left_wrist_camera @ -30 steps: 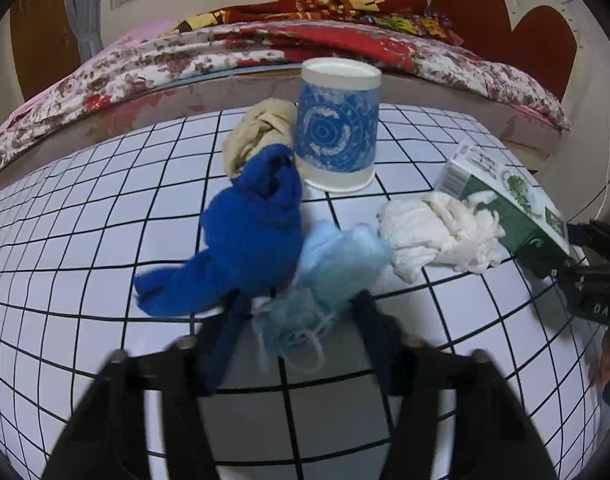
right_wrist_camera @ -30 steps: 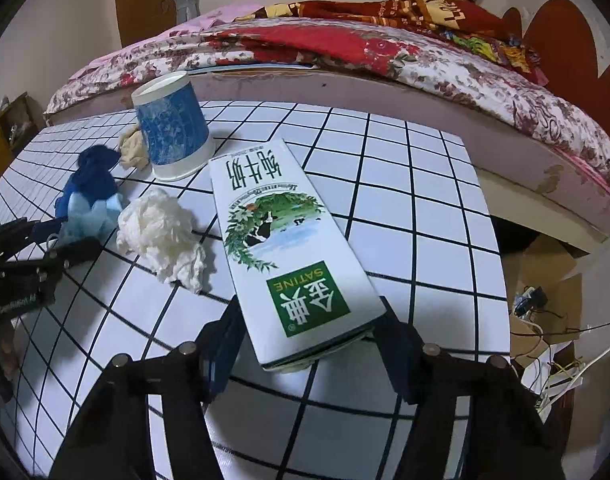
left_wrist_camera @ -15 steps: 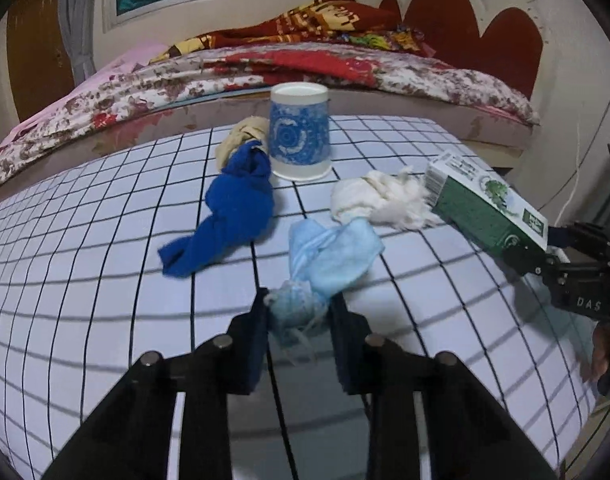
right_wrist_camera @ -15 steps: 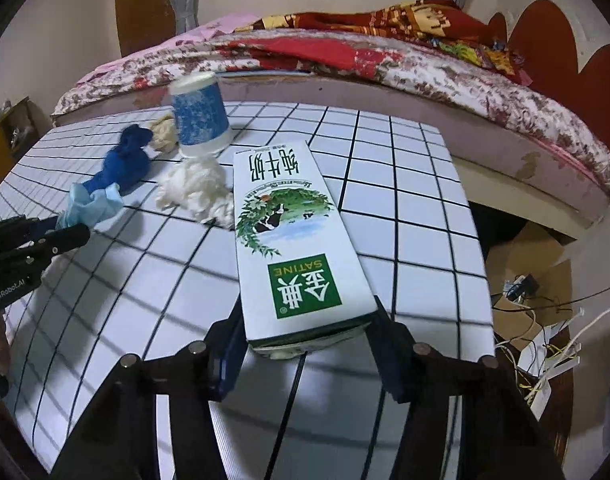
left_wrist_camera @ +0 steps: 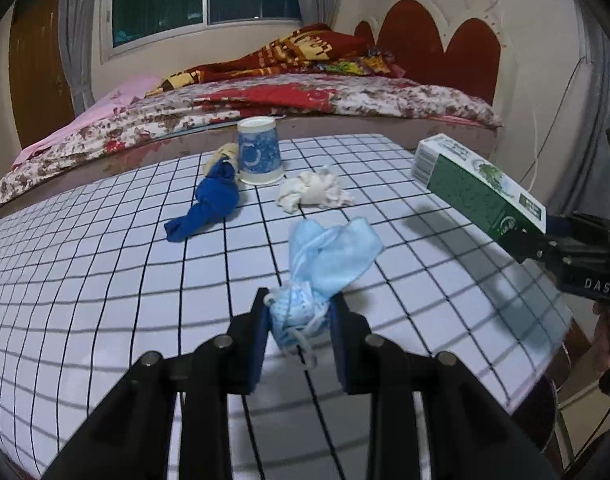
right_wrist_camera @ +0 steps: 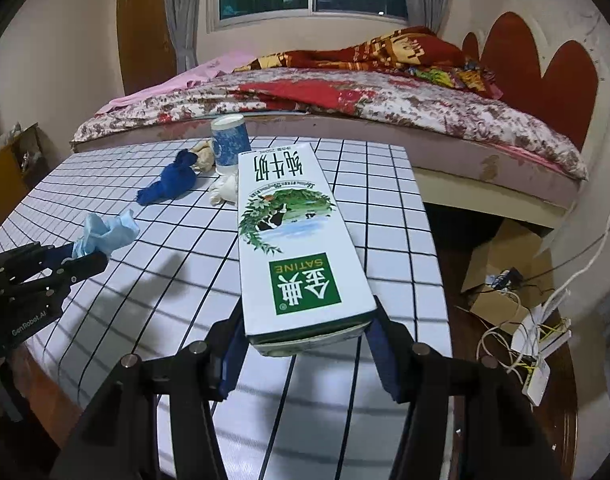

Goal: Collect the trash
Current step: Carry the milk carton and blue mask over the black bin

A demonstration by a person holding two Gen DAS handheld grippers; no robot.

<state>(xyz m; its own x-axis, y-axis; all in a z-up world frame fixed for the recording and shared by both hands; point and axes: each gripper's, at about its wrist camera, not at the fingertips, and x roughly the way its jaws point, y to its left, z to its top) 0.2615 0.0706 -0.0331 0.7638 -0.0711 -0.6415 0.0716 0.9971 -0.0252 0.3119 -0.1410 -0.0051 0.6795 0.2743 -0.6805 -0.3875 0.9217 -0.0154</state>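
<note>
Left wrist: the left gripper (left_wrist_camera: 299,326) has its fingers clamped on a crumpled blue face mask (left_wrist_camera: 325,264), lifted off the checked surface (left_wrist_camera: 105,280); carry gently so it cannot slip

Right wrist: right gripper (right_wrist_camera: 305,354) fingers clamp the milk carton (right_wrist_camera: 295,240) by its end, above the surface; keep it level

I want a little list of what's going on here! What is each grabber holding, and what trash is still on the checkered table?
left gripper: shut on the light blue face mask, lifted off the table
right gripper: shut on the milk carton, lifted off the table
table: white with black grid lines
still on table: blue cup, dark blue cloth, white crumpled tissue, beige wad
behind table: bed
</note>
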